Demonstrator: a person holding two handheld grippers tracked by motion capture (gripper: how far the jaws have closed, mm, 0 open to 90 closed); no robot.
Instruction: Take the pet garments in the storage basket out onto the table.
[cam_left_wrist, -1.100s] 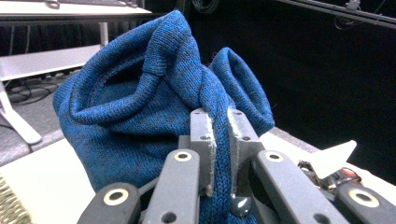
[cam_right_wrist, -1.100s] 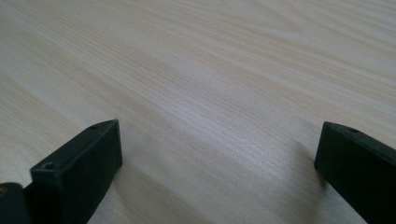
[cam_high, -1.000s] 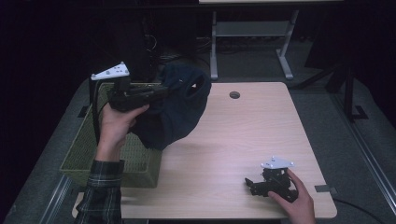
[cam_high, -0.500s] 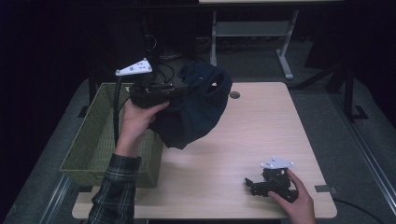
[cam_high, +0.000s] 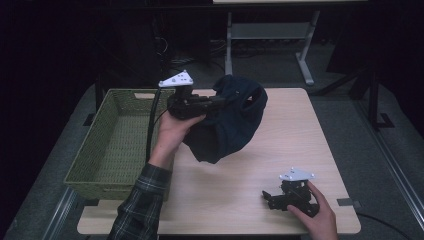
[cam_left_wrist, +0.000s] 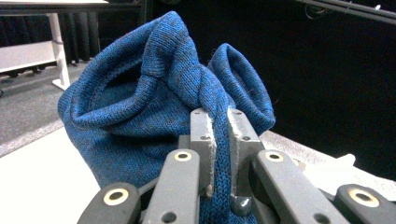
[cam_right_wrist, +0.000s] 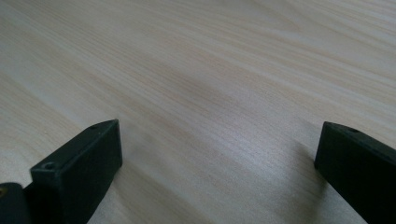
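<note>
Clamped together on a fold of blue knit garment (cam_left_wrist: 154, 107), the fingers (cam_left_wrist: 201, 140) of the left gripper (cam_high: 220, 101) pinch the cloth tight, and the garment hangs from them above the table's far left part, its lower edge just over the wood. Left of it, a green woven basket (cam_high: 115, 145) sits at the table's left edge. The pale wooden table (cam_high: 280, 150) stands on grey floor in a dark room, with a white-legged desk frame (cam_high: 270, 35) behind it. The left hand (cam_high: 172, 131) reaches up from a plaid sleeve (cam_high: 142, 200), gripping its gripper from below and pointing it level toward the right. Near the right front corner, the right hand (cam_high: 315, 215) rests on the tabletop with the right gripper (cam_high: 267, 197), whose fingers (cam_right_wrist: 79, 168) stand wide apart with bare wood between them.
</note>
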